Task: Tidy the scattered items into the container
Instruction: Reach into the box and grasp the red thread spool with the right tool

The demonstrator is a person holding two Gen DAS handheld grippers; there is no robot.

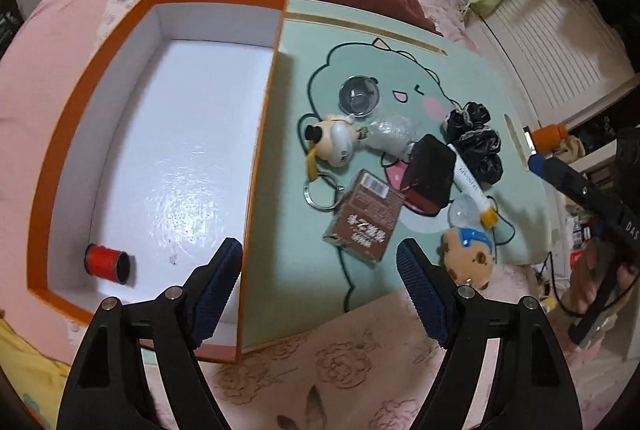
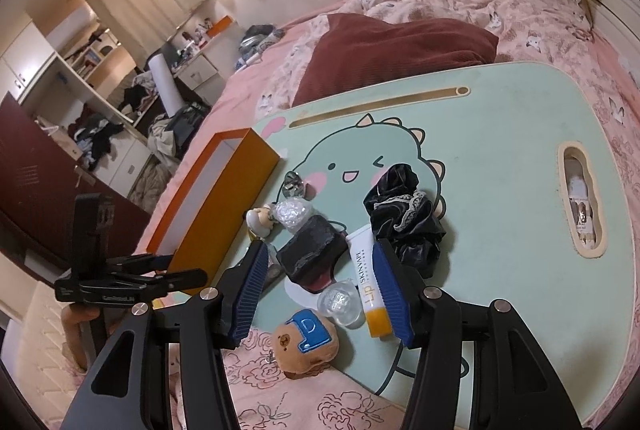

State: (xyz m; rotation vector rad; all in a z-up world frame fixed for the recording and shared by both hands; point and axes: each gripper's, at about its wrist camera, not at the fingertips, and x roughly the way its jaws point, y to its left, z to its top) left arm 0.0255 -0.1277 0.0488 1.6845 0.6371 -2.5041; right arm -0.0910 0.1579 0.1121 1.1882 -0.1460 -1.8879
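Since both the left gripper [image 1: 320, 266] and right gripper [image 2: 320, 286] have wide, empty jaws, the light, stiff brown carton [image 1: 362, 220] could be gripped by its flat sides and put in the orange box [image 1: 60, 165].

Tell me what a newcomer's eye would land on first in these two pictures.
First the big orange box on the left of the mint lap tray, its white inside bare except for a red thread spool in the near corner. Next, the clutter heaped on the tray's dinosaur print: a brown carton, a black scrunchie and a small bear plush at the near edge.
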